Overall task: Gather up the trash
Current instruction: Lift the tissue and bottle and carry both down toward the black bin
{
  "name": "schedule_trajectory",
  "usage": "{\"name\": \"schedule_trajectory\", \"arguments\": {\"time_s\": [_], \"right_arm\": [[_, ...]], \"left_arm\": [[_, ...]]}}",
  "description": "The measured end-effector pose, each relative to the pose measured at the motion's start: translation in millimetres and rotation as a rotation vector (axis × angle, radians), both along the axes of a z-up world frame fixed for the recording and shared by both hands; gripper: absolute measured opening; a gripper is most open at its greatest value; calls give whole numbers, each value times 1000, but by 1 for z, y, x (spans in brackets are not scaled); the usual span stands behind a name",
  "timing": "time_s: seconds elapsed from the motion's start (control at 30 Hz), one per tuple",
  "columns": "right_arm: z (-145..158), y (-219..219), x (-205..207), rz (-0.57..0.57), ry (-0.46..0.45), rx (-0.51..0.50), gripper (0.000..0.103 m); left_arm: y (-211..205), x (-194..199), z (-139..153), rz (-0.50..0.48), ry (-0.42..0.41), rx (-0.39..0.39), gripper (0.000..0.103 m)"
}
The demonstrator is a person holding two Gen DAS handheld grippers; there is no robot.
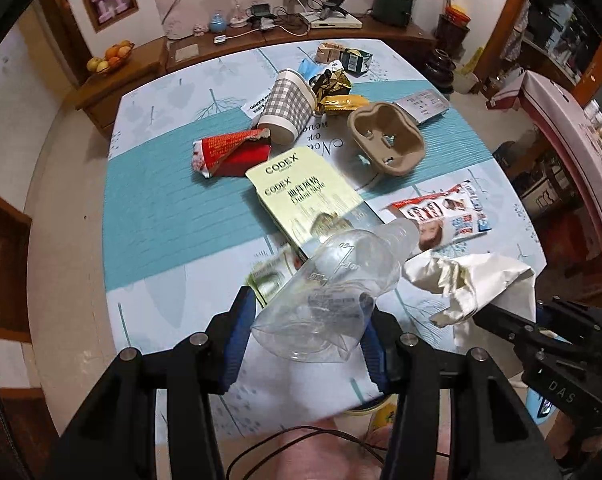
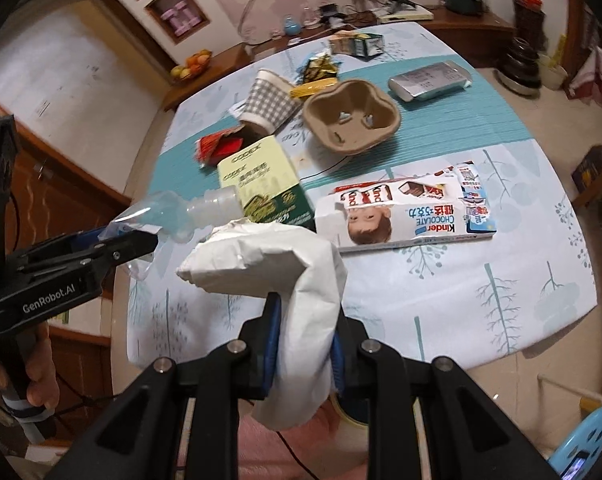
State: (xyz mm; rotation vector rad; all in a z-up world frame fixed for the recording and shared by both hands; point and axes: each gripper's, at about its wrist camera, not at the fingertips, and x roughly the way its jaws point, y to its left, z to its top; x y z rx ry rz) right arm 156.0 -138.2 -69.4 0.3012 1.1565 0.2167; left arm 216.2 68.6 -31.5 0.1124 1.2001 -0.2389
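Observation:
My left gripper (image 1: pixel 307 330) is shut on a crushed clear plastic bottle (image 1: pixel 333 280), held above the near edge of the table; the same bottle (image 2: pixel 189 220) shows at the left of the right wrist view. My right gripper (image 2: pixel 305 354) is shut on a crumpled white paper bag (image 2: pixel 277 264), which also appears as the white bag (image 1: pixel 473 280) at the right of the left wrist view. Left on the table are a checked paper cup (image 1: pixel 287 106), a red wrapper (image 1: pixel 229 152), a yellow Codex box (image 1: pixel 301 196), a pulp cup carrier (image 1: pixel 389 136) and a Kinder chocolate box (image 2: pixel 405 216).
Gold wrappers (image 1: pixel 335 90), a green carton (image 1: pixel 355 60) and a silver pack (image 2: pixel 429 80) lie at the far end of the table (image 2: pixel 461 300). A wooden sideboard (image 1: pixel 241 46) with cables and a fruit bowl (image 1: pixel 111 58) stands beyond. A blue object (image 2: pixel 585 436) is on the floor at right.

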Motion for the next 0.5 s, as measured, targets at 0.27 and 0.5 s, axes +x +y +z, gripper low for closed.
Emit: {"name": "schedule_trajectory", "arguments": {"time_s": [0.27, 0.5], "right_arm": [[3, -16, -38, 124, -11, -20, 22], [-17, -44, -86, 190, 30, -42, 22]], "left_arm": [[-26, -68, -4, 95, -4, -23, 48], [-55, -137, -29, 151, 31, -41, 48]]}}
